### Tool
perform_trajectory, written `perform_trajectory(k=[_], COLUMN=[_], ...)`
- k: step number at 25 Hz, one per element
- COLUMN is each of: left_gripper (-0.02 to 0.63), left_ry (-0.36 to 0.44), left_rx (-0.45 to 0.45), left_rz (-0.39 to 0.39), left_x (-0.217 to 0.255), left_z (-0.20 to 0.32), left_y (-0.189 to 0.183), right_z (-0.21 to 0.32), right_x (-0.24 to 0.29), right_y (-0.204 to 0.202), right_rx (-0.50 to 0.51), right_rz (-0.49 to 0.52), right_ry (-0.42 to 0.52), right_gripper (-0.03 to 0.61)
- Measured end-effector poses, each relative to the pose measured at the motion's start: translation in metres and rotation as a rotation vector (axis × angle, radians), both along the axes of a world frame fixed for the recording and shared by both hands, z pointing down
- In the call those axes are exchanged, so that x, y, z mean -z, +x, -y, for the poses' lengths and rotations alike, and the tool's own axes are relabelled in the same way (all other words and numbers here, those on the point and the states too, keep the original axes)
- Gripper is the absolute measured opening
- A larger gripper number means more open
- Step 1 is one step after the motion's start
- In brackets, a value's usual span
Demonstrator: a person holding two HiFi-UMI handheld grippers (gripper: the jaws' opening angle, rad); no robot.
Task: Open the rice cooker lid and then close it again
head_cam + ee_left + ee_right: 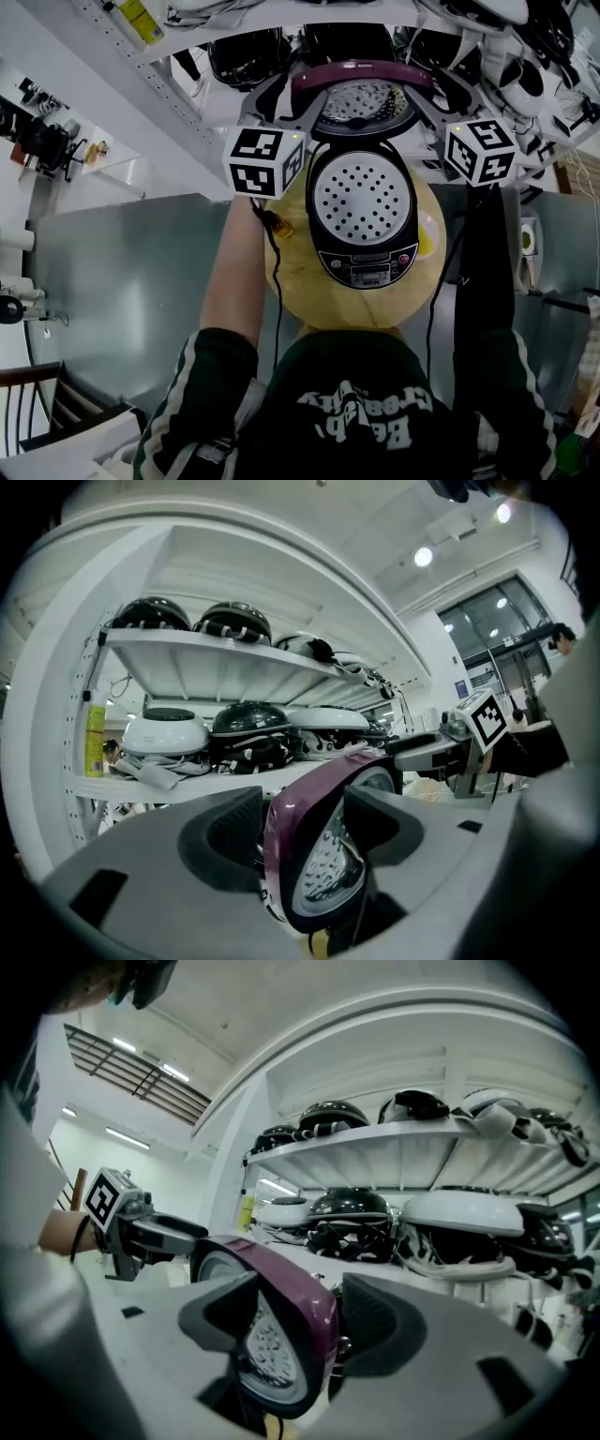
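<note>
The rice cooker (367,267) stands on a round wooden table (291,281), its control panel facing me. Its purple-rimmed lid (361,73) stands upright and open at the back, and a perforated metal plate shows on its inner face. Over the pot lies a perforated disc (361,197). My left gripper (292,98) straddles the lid's left edge and my right gripper (439,94) the right edge. In the left gripper view the lid rim (300,808) sits between spread jaws, with a dark gap beside the left pad. In the right gripper view the rim (291,1279) likewise lies between parted pads.
A white shelf unit (225,663) right behind the lid holds several other cookers and cables. A yellow bottle (95,738) stands at its left end. A black cord with an orange plug (279,225) runs down the table's left side. Grey floor (122,281) surrounds the table.
</note>
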State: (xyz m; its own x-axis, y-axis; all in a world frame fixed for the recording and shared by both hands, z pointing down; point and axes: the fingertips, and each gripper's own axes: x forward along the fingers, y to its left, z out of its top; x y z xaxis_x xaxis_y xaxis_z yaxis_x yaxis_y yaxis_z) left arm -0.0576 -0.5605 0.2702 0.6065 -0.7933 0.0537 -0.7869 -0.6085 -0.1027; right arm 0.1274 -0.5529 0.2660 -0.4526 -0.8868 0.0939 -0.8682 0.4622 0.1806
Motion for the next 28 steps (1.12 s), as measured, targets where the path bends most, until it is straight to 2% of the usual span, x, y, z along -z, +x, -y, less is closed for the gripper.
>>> perform_trajectory(k=[6,8,9,10,15,22,28], left_gripper=[0.288,0.294,0.295,0.295,0.296,0.299,0.299], left_ry=[-0.047,-0.060,-0.067,-0.071,-0.063,-0.072,-0.076], left_rx=[-0.068,-0.073,-0.073,-0.073,-0.085,-0.099,-0.124], left_rz=[-0.073,-0.081,-0.087,-0.091,-0.073,-0.079,-0.057], left_x=[0.011,0.011,0.011,0.011,0.008,0.004,-0.005], left_z=[0.009,0.011,0.012,0.011,0.000,-0.027,-0.058], left_y=[0.012,0.014,0.013,0.013,0.014,0.011,0.011], right_z=[0.008,0.009,0.009,0.008,-0.003,-0.030,-0.063], right_x=[-0.006,-0.011,-0.013,-0.015,-0.018,-0.021,-0.029], right_y=[0.002,-0.005,-0.008,-0.011,-0.012,-0.016,-0.020], right_rx=[0.065,0.092,0.101,0.102,0.111,0.126,0.166], right_rz=[0.078,0.070,0.057,0.038,-0.015,-0.004,-0.050], right_ry=[-0.072,-0.102,-0.112,-0.116,-0.130,-0.153,-0.169], right_gripper=[0.338,0.344,0.373,0.364,0.362,0.380,0.405])
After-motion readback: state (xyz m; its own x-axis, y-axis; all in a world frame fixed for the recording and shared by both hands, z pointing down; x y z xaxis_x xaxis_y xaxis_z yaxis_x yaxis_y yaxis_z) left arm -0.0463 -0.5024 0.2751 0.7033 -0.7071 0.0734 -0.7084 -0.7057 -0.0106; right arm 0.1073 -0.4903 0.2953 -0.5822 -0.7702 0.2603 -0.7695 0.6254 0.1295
